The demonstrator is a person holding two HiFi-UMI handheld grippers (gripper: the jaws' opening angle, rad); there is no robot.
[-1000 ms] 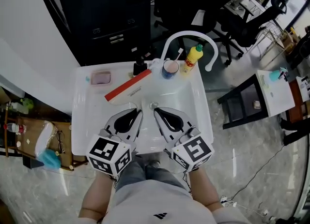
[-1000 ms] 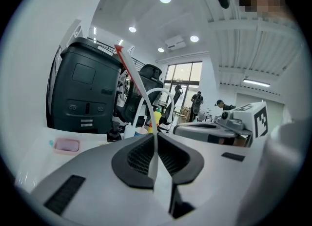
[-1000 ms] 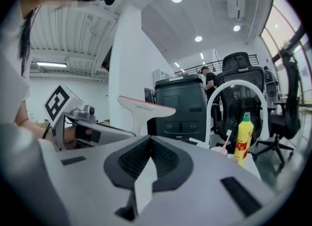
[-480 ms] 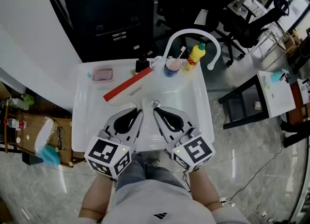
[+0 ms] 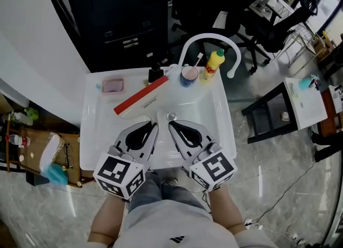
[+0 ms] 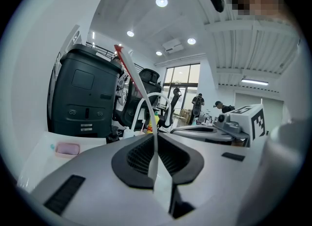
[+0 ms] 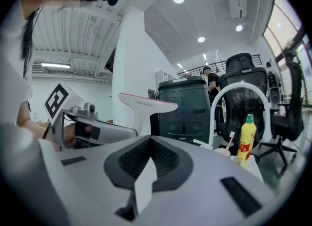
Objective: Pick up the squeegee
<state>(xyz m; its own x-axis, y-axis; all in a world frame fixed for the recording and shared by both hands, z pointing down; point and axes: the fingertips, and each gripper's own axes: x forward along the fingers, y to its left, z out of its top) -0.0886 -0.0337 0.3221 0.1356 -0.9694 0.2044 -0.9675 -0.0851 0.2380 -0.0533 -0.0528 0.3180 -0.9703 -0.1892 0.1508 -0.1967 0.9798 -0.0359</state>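
Observation:
The squeegee (image 5: 141, 97), a red blade on a white body, lies slantwise over the back left of the white sink (image 5: 91, 134). My left gripper (image 5: 154, 126) hovers over the basin just in front of it, jaws together, gripping nothing. From the left gripper view the squeegee (image 6: 127, 69) shows edge-on, straight beyond the closed tips of the left gripper (image 6: 155, 137). My right gripper (image 5: 171, 125) floats beside the left one near the drain (image 5: 171, 116), also shut and empty. The right gripper view has the squeegee (image 7: 146, 104) ahead to the left, beyond the right gripper (image 7: 148, 139).
A white arched faucet (image 5: 209, 40) rises at the sink's back. Along the back rim stand a black pump bottle (image 5: 155, 73), a cup with a toothbrush (image 5: 187, 74) and a yellow bottle (image 5: 212, 64). A pink soap dish (image 5: 112, 85) sits back left. A dark cabinet (image 5: 118, 22) stands behind.

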